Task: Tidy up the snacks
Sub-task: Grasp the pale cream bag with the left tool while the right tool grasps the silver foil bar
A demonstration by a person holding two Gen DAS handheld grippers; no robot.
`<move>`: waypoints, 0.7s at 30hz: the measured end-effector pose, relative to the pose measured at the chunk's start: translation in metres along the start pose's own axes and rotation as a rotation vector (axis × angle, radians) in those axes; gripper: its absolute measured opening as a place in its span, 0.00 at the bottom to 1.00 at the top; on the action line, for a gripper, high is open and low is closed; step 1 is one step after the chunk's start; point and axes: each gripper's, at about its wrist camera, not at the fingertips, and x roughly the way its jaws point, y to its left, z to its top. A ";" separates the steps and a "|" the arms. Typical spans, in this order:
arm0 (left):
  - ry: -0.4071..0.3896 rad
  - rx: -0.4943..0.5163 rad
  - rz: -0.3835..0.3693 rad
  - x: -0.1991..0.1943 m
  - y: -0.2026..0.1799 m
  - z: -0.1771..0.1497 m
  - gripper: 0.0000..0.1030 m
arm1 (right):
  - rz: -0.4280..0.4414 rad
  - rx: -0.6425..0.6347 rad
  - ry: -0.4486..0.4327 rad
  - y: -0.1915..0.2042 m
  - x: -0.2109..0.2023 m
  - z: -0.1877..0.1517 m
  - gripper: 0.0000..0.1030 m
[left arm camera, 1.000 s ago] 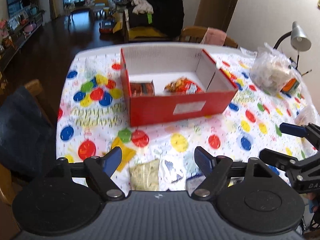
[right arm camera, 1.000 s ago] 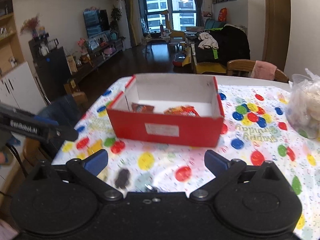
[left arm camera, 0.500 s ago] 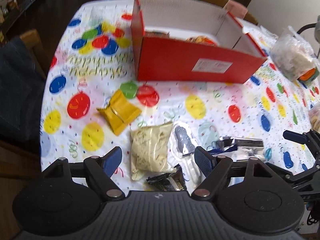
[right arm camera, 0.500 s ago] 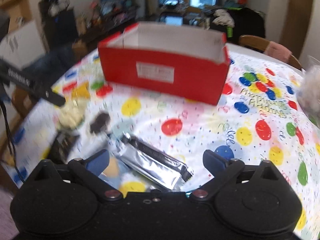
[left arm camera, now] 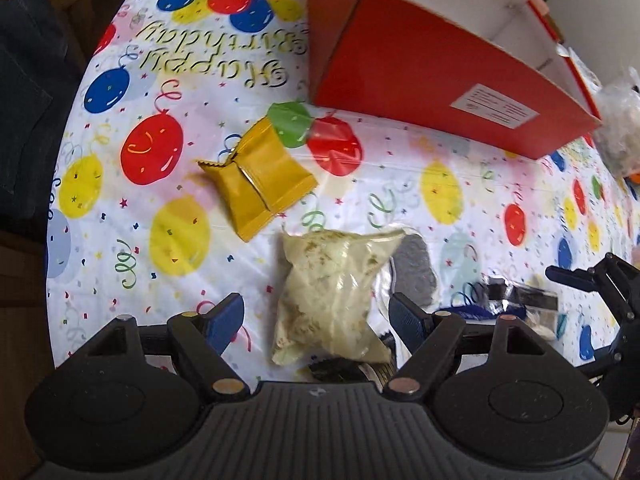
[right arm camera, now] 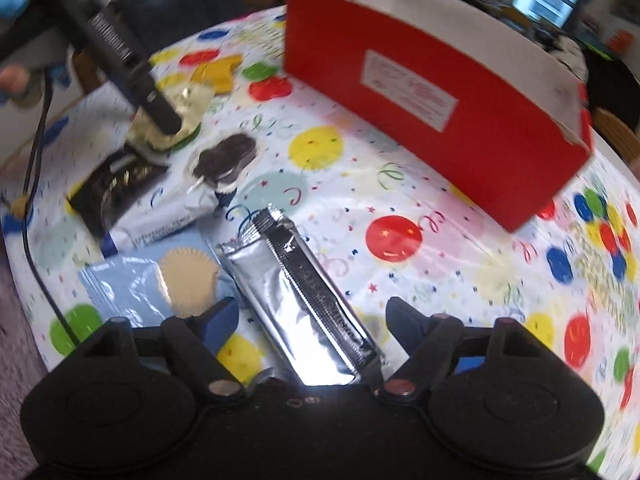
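L wrist view: left gripper point(left arm camera: 316, 316) stood wide over the pale bag point(left arm camera: 334, 294) near the tabletop's point(left arm camera: 400, 192) front edge, pads not touching it; yellow packet point(left arm camera: 258, 180) beyond, red box point(left arm camera: 436, 76) farther back.

R wrist view: right gripper point(right arm camera: 310, 320), jaws just narrowing but apart, straddled the silver packet point(right arm camera: 308, 300) w/o contact.

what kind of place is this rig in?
Probably a home dining table: a balloon "Happy Birthday" tablecloth, a wooden chair at its edge, and loose snack packets beside a red cardboard box.
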 end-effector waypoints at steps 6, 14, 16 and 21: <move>0.011 0.008 -0.006 0.006 -0.002 0.005 0.77 | 0.091 0.001 0.005 -0.011 0.004 0.002 0.65; -0.005 0.040 0.034 0.008 -0.009 0.001 0.72 | 0.116 0.023 -0.018 -0.012 0.004 -0.001 0.52; -0.013 0.059 0.062 0.007 -0.013 -0.002 0.65 | 0.104 0.031 -0.024 -0.011 0.003 -0.002 0.47; -0.034 0.098 0.114 0.005 -0.015 -0.006 0.50 | 0.072 0.090 -0.039 -0.011 0.000 -0.005 0.41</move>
